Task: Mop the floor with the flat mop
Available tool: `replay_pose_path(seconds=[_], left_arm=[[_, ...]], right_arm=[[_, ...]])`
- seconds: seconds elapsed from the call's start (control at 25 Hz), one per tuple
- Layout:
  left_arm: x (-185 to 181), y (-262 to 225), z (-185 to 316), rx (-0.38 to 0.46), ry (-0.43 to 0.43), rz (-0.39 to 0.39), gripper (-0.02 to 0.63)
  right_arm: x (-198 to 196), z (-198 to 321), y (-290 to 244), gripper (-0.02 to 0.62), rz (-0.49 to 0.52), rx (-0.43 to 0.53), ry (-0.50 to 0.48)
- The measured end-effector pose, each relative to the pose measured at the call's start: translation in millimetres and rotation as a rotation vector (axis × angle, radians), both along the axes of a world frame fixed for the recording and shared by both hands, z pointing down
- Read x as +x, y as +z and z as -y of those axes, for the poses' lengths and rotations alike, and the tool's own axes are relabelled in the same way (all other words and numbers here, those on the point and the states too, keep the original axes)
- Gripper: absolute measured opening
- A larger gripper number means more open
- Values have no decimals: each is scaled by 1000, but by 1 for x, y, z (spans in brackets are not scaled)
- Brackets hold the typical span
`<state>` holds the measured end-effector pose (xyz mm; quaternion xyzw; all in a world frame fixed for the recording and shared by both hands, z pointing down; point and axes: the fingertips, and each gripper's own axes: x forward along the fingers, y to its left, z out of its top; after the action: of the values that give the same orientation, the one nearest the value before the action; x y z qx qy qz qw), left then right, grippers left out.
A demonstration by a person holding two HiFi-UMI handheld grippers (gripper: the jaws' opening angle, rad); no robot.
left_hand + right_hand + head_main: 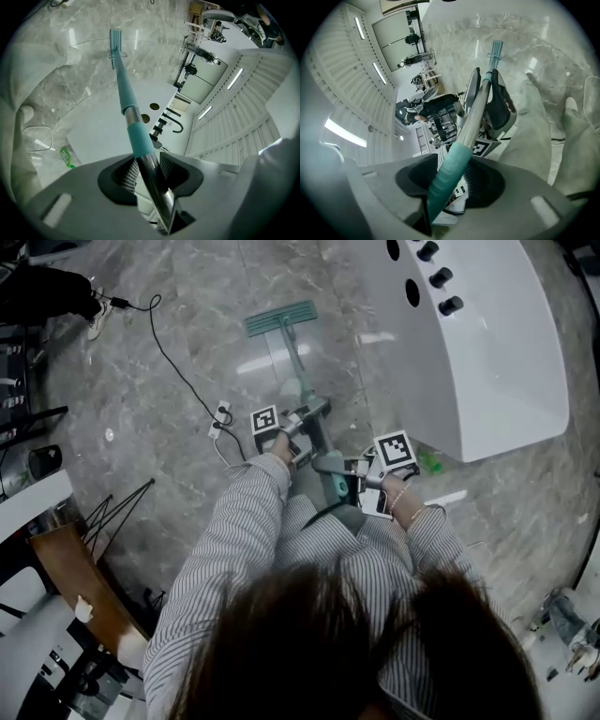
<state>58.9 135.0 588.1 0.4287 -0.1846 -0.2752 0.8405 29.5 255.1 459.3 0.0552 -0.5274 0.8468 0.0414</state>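
Observation:
A flat mop with a teal head (281,319) lies on the grey marble floor ahead of me. Its handle (298,367) runs back toward my body. My left gripper (298,423) is shut on the metal part of the handle (146,161), just below a teal sleeve (139,138). The mop head (115,42) shows far down the pole in the left gripper view. My right gripper (352,470) is shut on the teal grip end of the handle (447,180), nearer my body. The left gripper (490,101) shows further along the pole in the right gripper view.
A large white curved unit (478,343) with dark knobs stands at the right, close to the mop's path. A black cable (173,362) and white power strip (221,416) lie on the floor at left. A chair (70,568) and furniture crowd the lower left. A green bottle (429,463) lies near the unit.

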Motion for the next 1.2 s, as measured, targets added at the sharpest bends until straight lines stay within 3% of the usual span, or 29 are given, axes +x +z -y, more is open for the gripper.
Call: replay_pose_path(seconds=[0.28,0.52,0.72,0.96,1.2], left_arm=[[-55,23,134,-44,50,33,122],[-127,33,313,-55,98,117,115],[-133,42,342,-30,133,153,121],[-170,31,464,-75,15,117,114],[-170,42,465,-101,35,97,99]], right_arm=[[-60,131,24,167,-45,7,-9],[-133,311,35,149,-87,-24,50],[-140,341,44,149,-86,-4,109],[-171,466,33,148,-80,-46,258],[-172,461,46,133,-130,-37,169]])
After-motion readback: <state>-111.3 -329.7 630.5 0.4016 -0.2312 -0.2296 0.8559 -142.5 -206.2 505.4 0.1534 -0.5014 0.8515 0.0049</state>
